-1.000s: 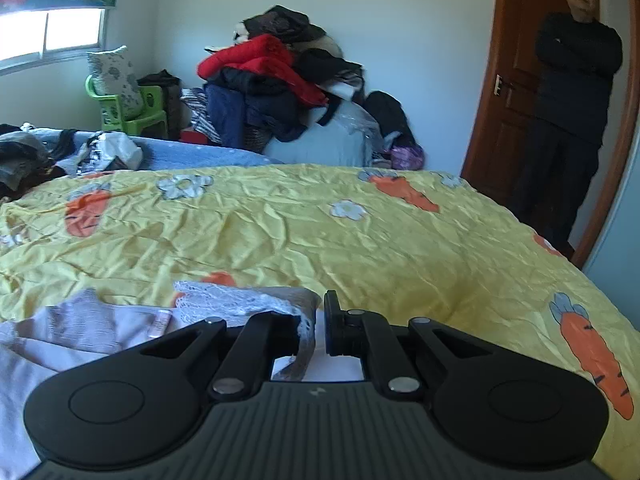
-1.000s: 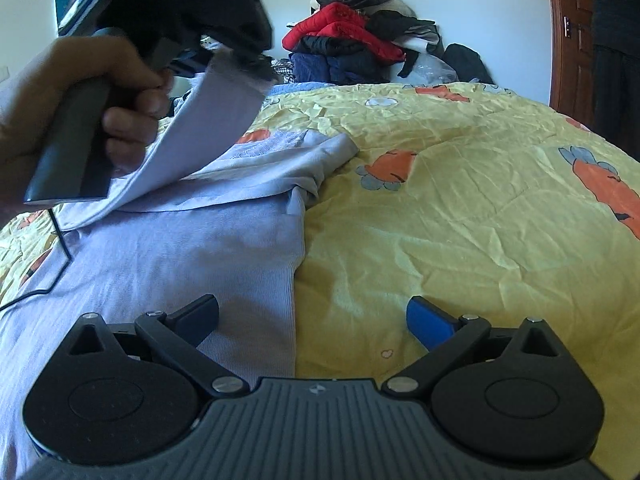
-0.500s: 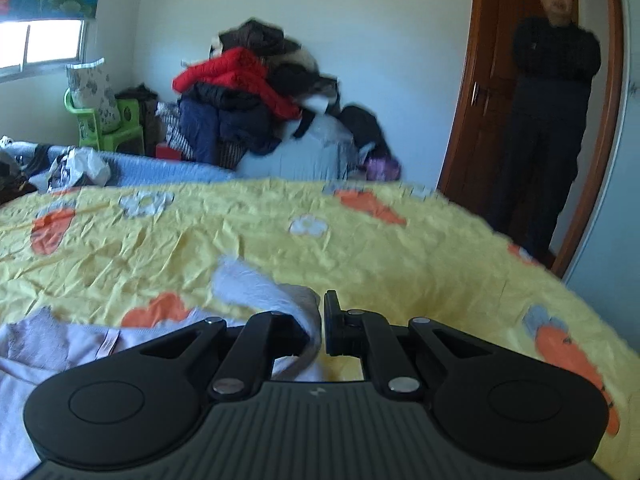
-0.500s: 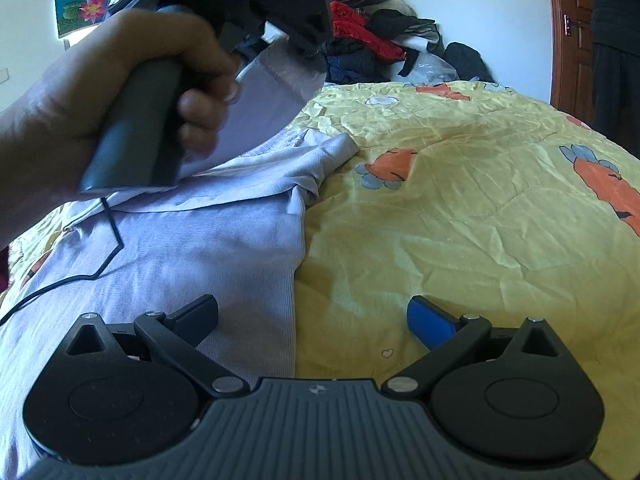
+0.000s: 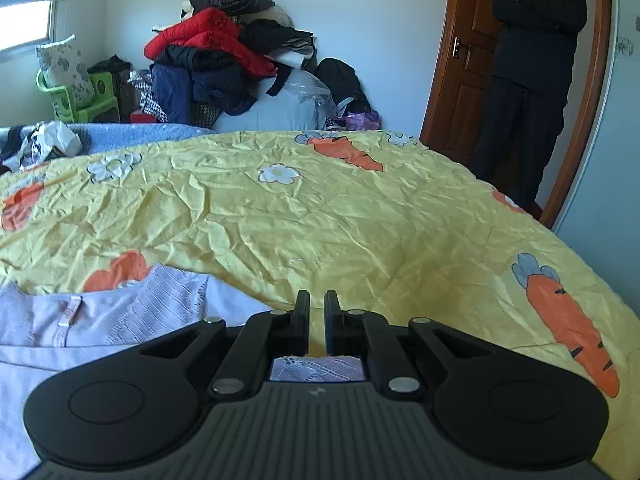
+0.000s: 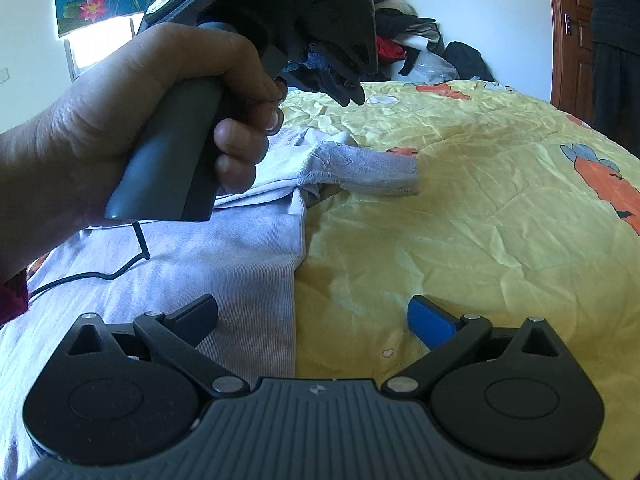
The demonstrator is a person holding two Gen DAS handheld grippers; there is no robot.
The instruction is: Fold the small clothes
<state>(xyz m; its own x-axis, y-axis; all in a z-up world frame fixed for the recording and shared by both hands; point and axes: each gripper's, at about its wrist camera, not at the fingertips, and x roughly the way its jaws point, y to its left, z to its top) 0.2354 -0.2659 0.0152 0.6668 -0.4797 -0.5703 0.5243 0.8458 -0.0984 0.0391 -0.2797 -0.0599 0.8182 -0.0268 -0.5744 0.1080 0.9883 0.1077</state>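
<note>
While my right gripper [image 6: 312, 320] hangs low over the near edge of the bed, its jaws are spread wide and hold nothing; the dark finger [image 6: 196, 314] sits over the shirt [image 6: 224, 264] and the blue finger [image 6: 430, 320] over the bare quilt [image 6: 460, 216], with the shirt's right hem running between them. I cannot tell whether either finger touches the cloth.

My left gripper [image 5: 316, 318] has its fingers parted by only a narrow slit, and nothing is caught in that slit; through it I see yellow quilt [image 5: 320, 216]. A strip of white lace shows just below the fingers, in the window of the frame, so the gripper is right above the garment's edge.

From the left wrist view the pale lilac shirt [image 5: 120, 316] lies at the near left, its neckline and small label facing up, on the quilt printed with carrots and flowers.

Only the right wrist view shows my left hand [image 6: 132, 128] wrapped round the grey handle, the left gripper [image 6: 352, 92] lifted clear above the shirt, and a lacy sleeve [image 6: 368, 168] laid out to the right across the quilt. A black cable [image 6: 100, 272] trails over the shirt body.

Only the left wrist view shows the far room in full: a clothes pile [image 5: 224, 56] against the wall, a green chair [image 5: 84, 96] at far left, and a man [image 5: 532, 72] in dark clothes with arms crossed by the brown door [image 5: 460, 80].
</note>
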